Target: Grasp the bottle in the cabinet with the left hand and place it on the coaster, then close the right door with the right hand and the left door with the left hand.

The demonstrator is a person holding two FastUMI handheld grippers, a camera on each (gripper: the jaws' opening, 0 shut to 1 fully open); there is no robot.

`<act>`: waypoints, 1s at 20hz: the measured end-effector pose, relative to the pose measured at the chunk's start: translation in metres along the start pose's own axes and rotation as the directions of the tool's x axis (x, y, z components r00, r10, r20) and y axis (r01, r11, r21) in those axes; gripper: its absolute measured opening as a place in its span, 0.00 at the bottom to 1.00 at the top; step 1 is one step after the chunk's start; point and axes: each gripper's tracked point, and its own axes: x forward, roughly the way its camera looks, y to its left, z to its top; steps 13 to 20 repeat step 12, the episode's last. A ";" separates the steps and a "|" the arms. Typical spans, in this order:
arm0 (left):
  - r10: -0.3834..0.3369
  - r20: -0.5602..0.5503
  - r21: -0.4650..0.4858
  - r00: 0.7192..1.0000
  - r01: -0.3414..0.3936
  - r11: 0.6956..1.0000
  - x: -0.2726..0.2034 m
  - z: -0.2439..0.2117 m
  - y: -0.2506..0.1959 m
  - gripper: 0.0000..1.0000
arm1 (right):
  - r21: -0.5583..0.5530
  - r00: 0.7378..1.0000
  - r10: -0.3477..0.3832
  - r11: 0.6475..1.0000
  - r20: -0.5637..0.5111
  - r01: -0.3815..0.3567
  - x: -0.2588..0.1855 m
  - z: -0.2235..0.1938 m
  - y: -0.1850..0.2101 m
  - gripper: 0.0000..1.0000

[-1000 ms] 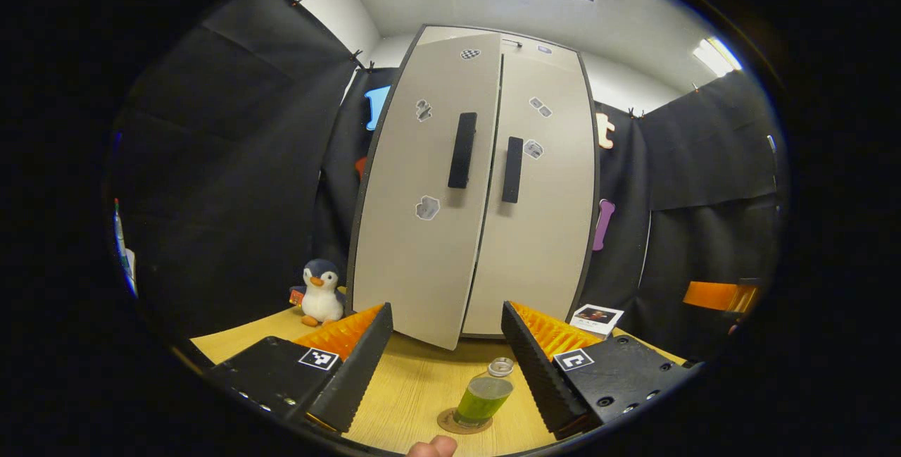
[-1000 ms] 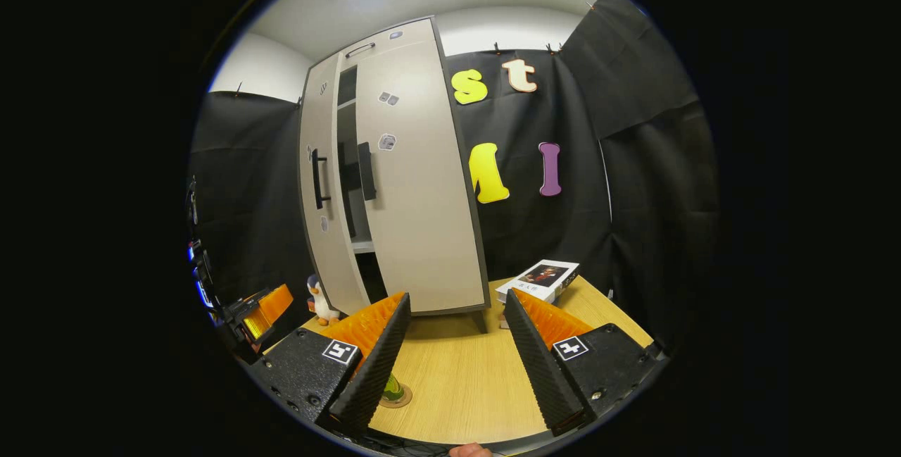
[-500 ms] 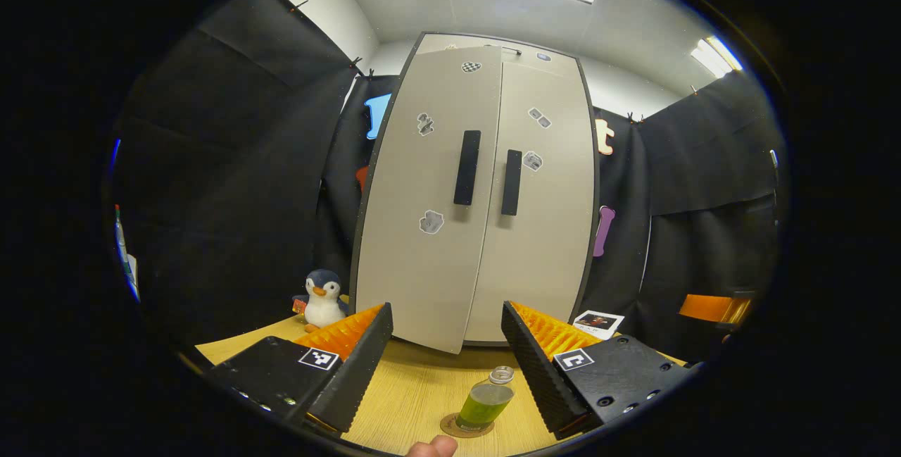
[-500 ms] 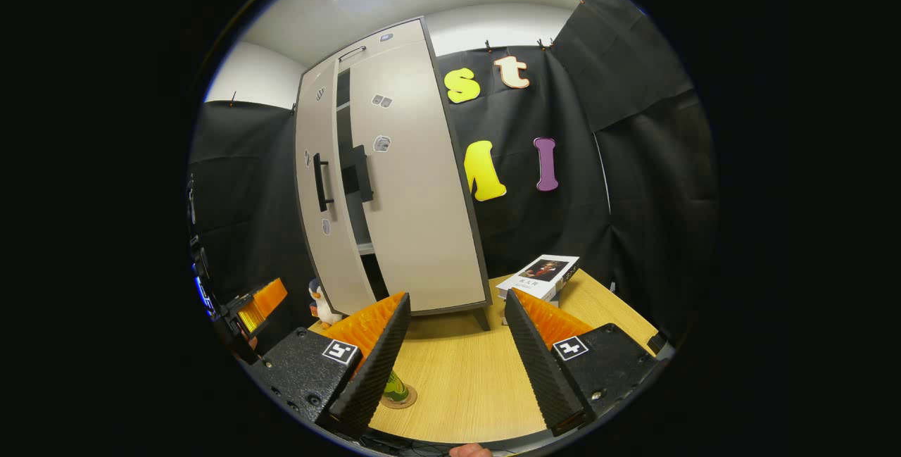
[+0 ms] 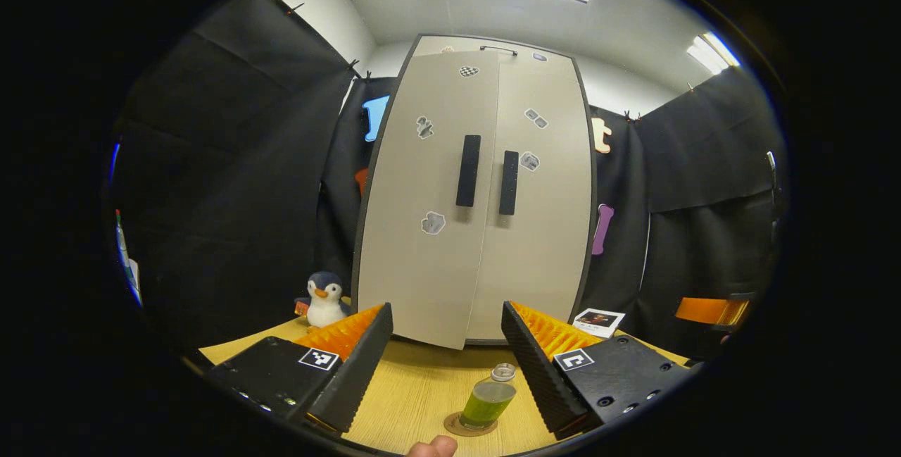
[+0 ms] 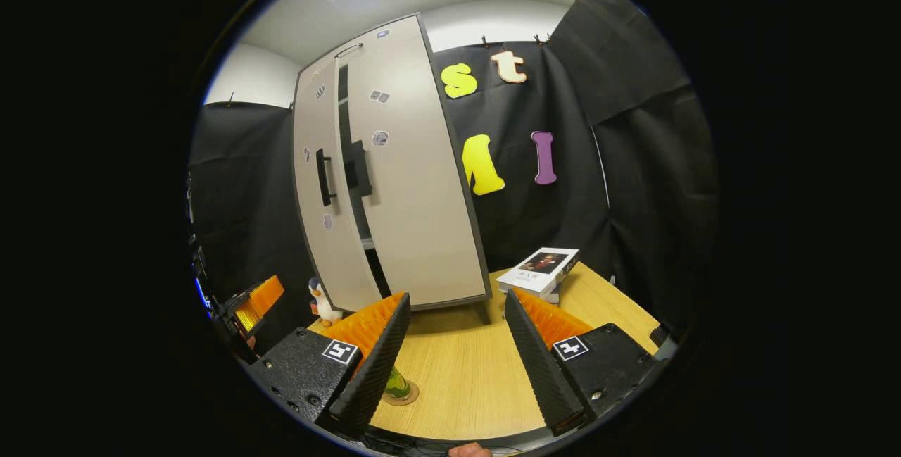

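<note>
Low in the left gripper view, the left gripper (image 5: 445, 351) is spread and empty, the bottle (image 5: 487, 399) upright on its coaster (image 5: 470, 424) just below. Above centre the left door (image 6: 320, 182) stands slightly ajar, nearer this gripper; the right gripper (image 6: 456, 336) is likewise spread. No writing is legible.

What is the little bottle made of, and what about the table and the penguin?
The bottle looks like clear plastic or glass; green liquid shows through. The table looks like pale wood or wood-print laminate, with fine grain lines. The penguin looks like soft plush, fuzzy at its edges.
</note>
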 end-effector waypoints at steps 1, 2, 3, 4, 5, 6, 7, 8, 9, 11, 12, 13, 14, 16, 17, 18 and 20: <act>0.000 0.001 -0.002 1.000 0.000 1.000 0.000 0.000 0.000 0.95 | 0.002 1.000 -0.003 1.000 -0.002 0.003 0.000 -0.001 0.000 0.83; 0.001 0.003 -0.002 1.000 -0.001 1.000 0.000 0.001 0.000 0.95 | 0.003 1.000 -0.004 1.000 -0.001 0.004 0.000 -0.001 0.000 0.83; 0.004 0.005 0.002 1.000 -0.004 1.000 0.000 0.002 0.000 0.95 | 0.005 1.000 -0.004 1.000 0.001 0.004 0.000 0.000 0.000 0.83; 0.005 0.009 0.004 1.000 -0.005 1.000 0.000 0.003 0.000 0.95 | 0.006 1.000 -0.004 1.000 0.003 0.004 0.001 0.000 0.000 0.83; 0.004 0.011 0.004 1.000 -0.004 1.000 0.000 0.003 -0.001 0.95 | 0.006 1.000 -0.004 1.000 0.005 0.004 0.000 0.000 0.000 0.83; 0.003 0.016 0.002 1.000 -0.003 1.000 0.000 0.004 -0.001 0.95 | 0.007 1.000 -0.005 1.000 0.007 0.005 0.001 0.000 0.000 0.83; -0.001 0.018 -0.002 1.000 0.001 1.000 0.000 0.005 -0.001 0.95 | 0.006 1.000 -0.006 1.000 0.009 0.006 0.001 0.000 0.000 0.83; -0.002 0.020 -0.005 1.000 0.002 1.000 0.000 0.005 -0.001 1.00 | 0.004 1.000 -0.008 1.000 0.010 0.008 0.001 0.000 -0.001 0.83; -0.003 0.022 -0.006 1.000 0.003 1.000 0.000 0.005 -0.001 0.95 | 0.002 1.000 -0.009 1.000 0.011 0.009 0.001 0.000 -0.001 0.83; -0.005 0.028 -0.006 1.000 0.005 1.000 0.001 0.006 -0.002 0.95 | 0.001 1.000 -0.010 1.000 0.014 0.010 0.002 0.001 -0.002 0.83; -0.006 0.028 -0.004 1.000 0.006 1.000 0.001 0.006 -0.002 0.99 | -0.001 1.000 -0.012 1.000 0.014 0.012 0.002 0.000 -0.002 0.83; -0.006 0.028 -0.004 1.000 0.006 1.000 0.001 0.006 -0.002 0.99 | -0.001 1.000 -0.012 1.000 0.014 0.012 0.002 0.000 -0.002 0.83; -0.006 0.028 -0.004 1.000 0.006 1.000 0.001 0.006 -0.002 0.99 | -0.001 1.000 -0.012 1.000 0.014 0.012 0.002 0.000 -0.002 0.83; -0.006 0.028 -0.004 1.000 0.006 1.000 0.001 0.006 -0.002 0.99 | -0.001 1.000 -0.012 1.000 0.014 0.012 0.002 0.000 -0.002 0.83; -0.006 0.028 -0.004 1.000 0.006 1.000 0.001 0.006 -0.002 0.99 | -0.001 1.000 -0.012 1.000 0.014 0.012 0.002 0.000 -0.002 0.83; -0.006 0.028 -0.004 1.000 0.006 1.000 0.001 0.006 -0.002 0.99 | -0.001 1.000 -0.012 1.000 0.014 0.012 0.002 0.000 -0.002 0.83; -0.006 0.028 -0.004 1.000 0.006 1.000 0.001 0.006 -0.002 0.99 | -0.001 1.000 -0.012 1.000 0.014 0.012 0.002 0.000 -0.002 0.83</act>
